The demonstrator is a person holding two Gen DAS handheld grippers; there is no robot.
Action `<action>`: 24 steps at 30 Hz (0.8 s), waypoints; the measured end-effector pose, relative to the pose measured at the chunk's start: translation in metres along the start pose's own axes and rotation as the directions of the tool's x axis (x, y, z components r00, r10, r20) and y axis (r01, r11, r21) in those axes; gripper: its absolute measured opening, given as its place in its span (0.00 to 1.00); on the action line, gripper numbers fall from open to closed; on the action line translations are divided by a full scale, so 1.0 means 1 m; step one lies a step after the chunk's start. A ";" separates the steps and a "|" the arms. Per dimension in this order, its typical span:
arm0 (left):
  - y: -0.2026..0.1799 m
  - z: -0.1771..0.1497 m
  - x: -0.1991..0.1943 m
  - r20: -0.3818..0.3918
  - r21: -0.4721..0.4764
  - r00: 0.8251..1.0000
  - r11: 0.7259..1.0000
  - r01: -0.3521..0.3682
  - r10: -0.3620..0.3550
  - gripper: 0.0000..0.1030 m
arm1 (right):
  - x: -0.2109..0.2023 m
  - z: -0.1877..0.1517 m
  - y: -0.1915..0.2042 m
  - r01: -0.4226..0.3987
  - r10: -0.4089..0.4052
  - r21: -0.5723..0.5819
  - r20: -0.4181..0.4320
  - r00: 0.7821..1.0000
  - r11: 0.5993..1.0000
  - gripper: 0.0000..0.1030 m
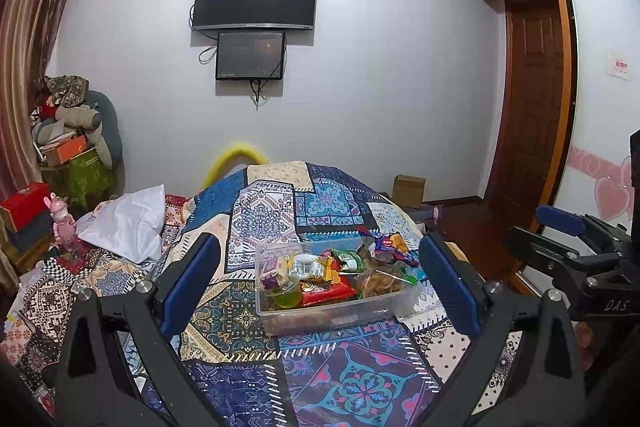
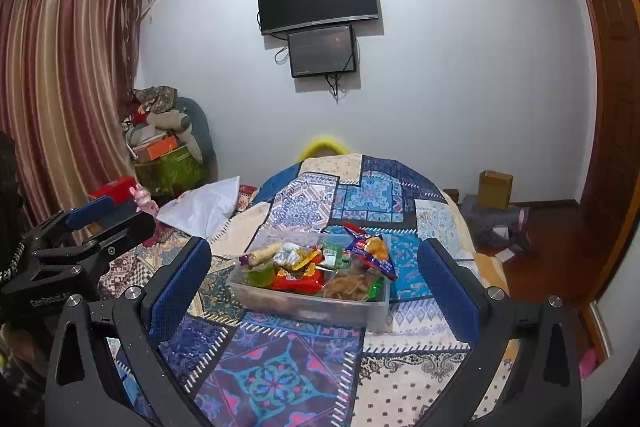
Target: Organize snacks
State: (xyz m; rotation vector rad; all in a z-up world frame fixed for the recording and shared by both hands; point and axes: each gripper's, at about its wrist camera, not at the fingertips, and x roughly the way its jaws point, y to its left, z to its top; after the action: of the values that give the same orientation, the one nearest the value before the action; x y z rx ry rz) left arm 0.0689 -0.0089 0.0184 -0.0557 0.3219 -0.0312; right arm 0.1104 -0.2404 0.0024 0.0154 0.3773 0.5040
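Observation:
A clear plastic bin (image 1: 344, 315) (image 2: 304, 311) full of several snack packets stands on the patchwork cloth. Among them are a red packet (image 1: 326, 293) (image 2: 298, 281), a green jelly cup (image 1: 286, 297) (image 2: 260, 273) and a blue-red bag (image 1: 390, 247) (image 2: 370, 251) sticking up at the right. My left gripper (image 1: 320, 283) hangs open in front of the bin, nothing between its blue pads. My right gripper (image 2: 316, 287) is also open and empty, level with the bin. Each gripper shows at the edge of the other's view, left gripper (image 2: 92, 227), right gripper (image 1: 568, 231).
The patchwork cloth covers a round table (image 1: 340, 387) (image 2: 280, 379). A white pillow (image 1: 128, 223) and a pink toy (image 1: 62, 223) lie on the bed at left. Cardboard box (image 1: 408, 189) sits on the wooden floor at right, near a brown door (image 1: 528, 107).

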 end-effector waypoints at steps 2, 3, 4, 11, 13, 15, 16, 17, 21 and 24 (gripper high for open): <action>0.000 -0.001 0.001 -0.003 -0.003 1.000 1.000 0.003 -0.003 0.98 | 0.000 0.000 0.000 0.002 -0.002 -0.001 -0.001 1.000 1.000 1.00; 0.000 -0.001 0.001 -0.004 -0.004 1.000 1.000 0.005 -0.005 0.98 | 0.000 0.000 -0.001 0.003 -0.003 -0.002 -0.002 1.000 1.000 1.00; 0.001 -0.001 0.001 -0.005 -0.004 1.000 1.000 0.007 -0.007 0.98 | 0.001 0.000 -0.001 0.004 -0.004 -0.002 -0.002 1.000 1.000 1.00; 0.000 -0.003 -0.001 0.004 0.005 1.000 1.000 0.008 -0.008 0.98 | 0.002 0.000 -0.004 0.008 -0.008 0.003 -0.009 1.000 1.000 1.00; 0.000 -0.003 -0.001 0.002 0.009 1.000 1.000 0.009 -0.009 0.98 | 0.003 -0.001 -0.004 0.009 -0.009 0.003 -0.010 1.000 1.000 1.00; -0.001 -0.003 -0.001 0.001 0.008 1.000 1.000 0.012 -0.012 0.98 | 0.003 -0.001 -0.004 0.008 -0.008 0.007 -0.010 1.000 1.000 1.00; -0.001 -0.003 -0.001 0.003 0.008 1.000 1.000 0.012 -0.012 0.98 | 0.003 -0.001 -0.004 0.007 -0.007 0.008 -0.011 1.000 1.000 1.00; -0.001 -0.004 -0.001 0.003 0.010 1.000 1.000 0.011 -0.011 0.98 | 0.004 -0.001 -0.004 0.006 -0.006 0.008 -0.011 1.000 1.000 1.00; -0.002 -0.005 0.000 -0.006 0.008 1.000 1.000 0.019 -0.019 0.98 | 0.004 -0.001 -0.004 0.006 -0.006 0.007 -0.012 1.000 1.000 1.00; -0.002 -0.005 0.002 -0.016 0.008 0.999 1.000 0.028 -0.028 0.98 | 0.004 -0.001 -0.004 0.007 -0.007 0.010 -0.012 1.000 1.000 1.00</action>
State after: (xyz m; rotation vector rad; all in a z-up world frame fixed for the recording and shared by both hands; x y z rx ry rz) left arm 0.0692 -0.0116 0.0127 -0.0520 0.3370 -0.0604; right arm 0.1151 -0.2422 0.0000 0.0212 0.3915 0.4954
